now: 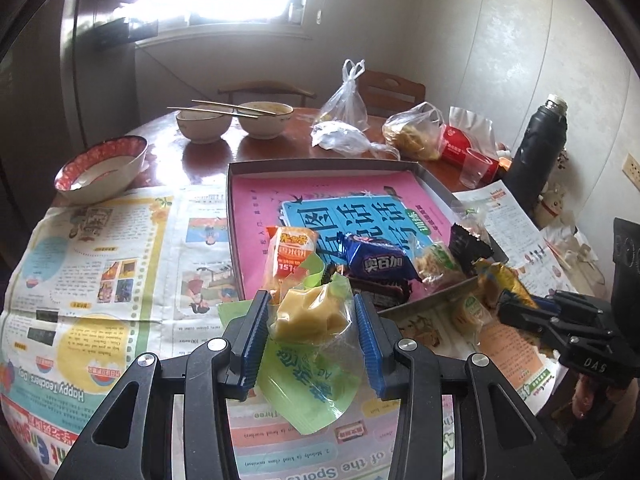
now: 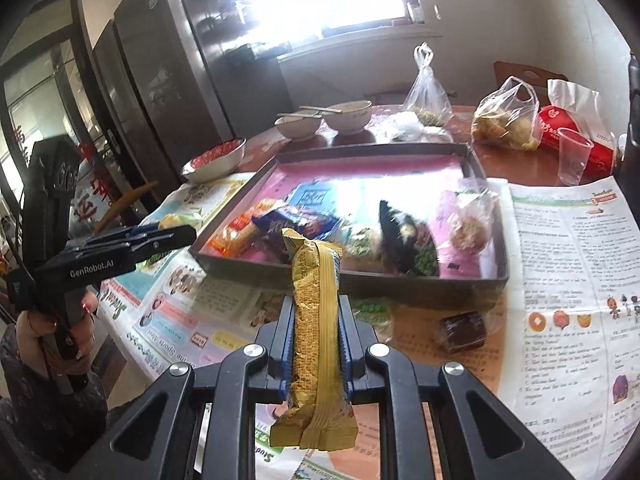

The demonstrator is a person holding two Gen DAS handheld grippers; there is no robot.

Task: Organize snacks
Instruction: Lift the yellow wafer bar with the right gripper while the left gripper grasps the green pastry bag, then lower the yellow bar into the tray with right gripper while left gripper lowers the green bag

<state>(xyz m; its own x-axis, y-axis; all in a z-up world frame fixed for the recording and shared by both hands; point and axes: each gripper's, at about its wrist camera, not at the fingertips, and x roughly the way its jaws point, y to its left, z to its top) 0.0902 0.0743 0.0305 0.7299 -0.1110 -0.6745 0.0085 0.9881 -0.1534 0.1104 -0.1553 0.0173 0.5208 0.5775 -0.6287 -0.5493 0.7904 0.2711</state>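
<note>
My left gripper (image 1: 310, 316) is shut on a green-wrapped yellow cake snack (image 1: 308, 316), held just in front of the near edge of the shallow grey tray (image 1: 320, 166). The tray has a pink and blue liner and holds several snack packets, among them an orange pack (image 1: 290, 258) and a blue pack (image 1: 378, 260). My right gripper (image 2: 316, 316) is shut on a long yellow snack bar (image 2: 316, 340), held upright before the tray's near wall (image 2: 420, 284). A dark brown wrapped snack (image 2: 464, 330) and a green packet (image 2: 372, 310) lie on the newspaper outside the tray.
Newspaper (image 1: 100, 264) covers the near table. Behind the tray stand two bowls with chopsticks (image 1: 234, 118), a red-rimmed bowl (image 1: 102, 168), plastic bags (image 1: 346, 114), a red package (image 1: 460, 146), a clear cup (image 1: 474, 168) and a black thermos (image 1: 538, 152).
</note>
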